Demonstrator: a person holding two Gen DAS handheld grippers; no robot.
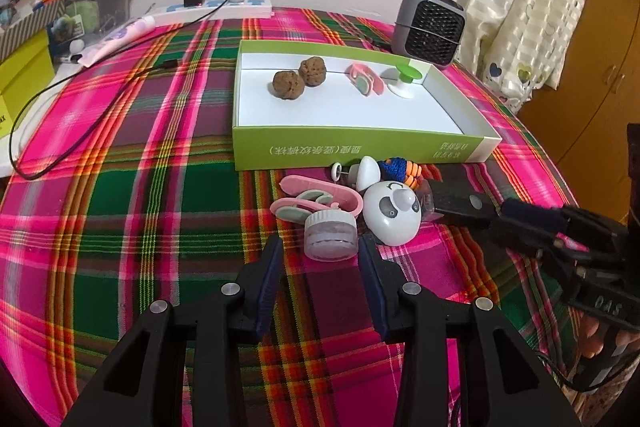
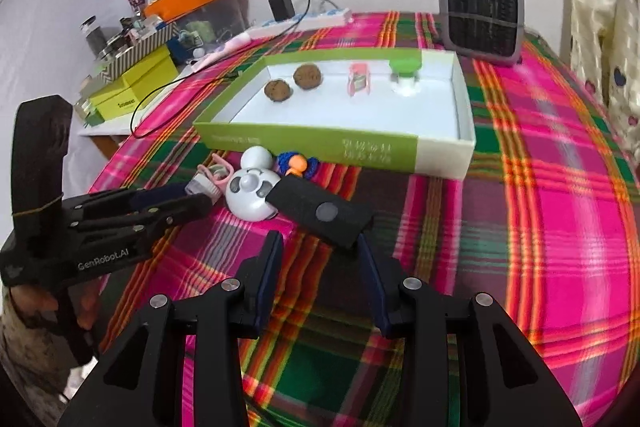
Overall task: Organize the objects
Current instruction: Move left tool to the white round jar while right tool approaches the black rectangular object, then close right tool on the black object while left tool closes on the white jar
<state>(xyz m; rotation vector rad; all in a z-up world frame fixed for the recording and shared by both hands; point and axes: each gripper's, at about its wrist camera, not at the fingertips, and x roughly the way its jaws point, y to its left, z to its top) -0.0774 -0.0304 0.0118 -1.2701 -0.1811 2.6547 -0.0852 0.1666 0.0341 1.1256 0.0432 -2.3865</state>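
Plaid cloth (image 1: 140, 211) in pink and green over a table under a barred window. Just before the green box (image 1: 360, 149): left gripper (image 1: 320, 255) low and level, jaws apart either side of a small capped jar (image 1: 330, 235); right gripper (image 2: 320, 255) likewise spread, at a black block (image 2: 322, 214). Inside the box: two walnuts (image 1: 289, 85), pink clip (image 1: 366, 79), green-topped suction cup (image 1: 402, 81). Against its near wall: panda toy (image 1: 393, 213), pink clips (image 1: 316, 195), blue-orange knit piece (image 1: 402, 171)

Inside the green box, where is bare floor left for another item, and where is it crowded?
Inside the green box, the near half is bare, between the front wall and the back row: two walnuts, pink clip, green-topped suction cup. Crowded: the heap around the panda toy outside.
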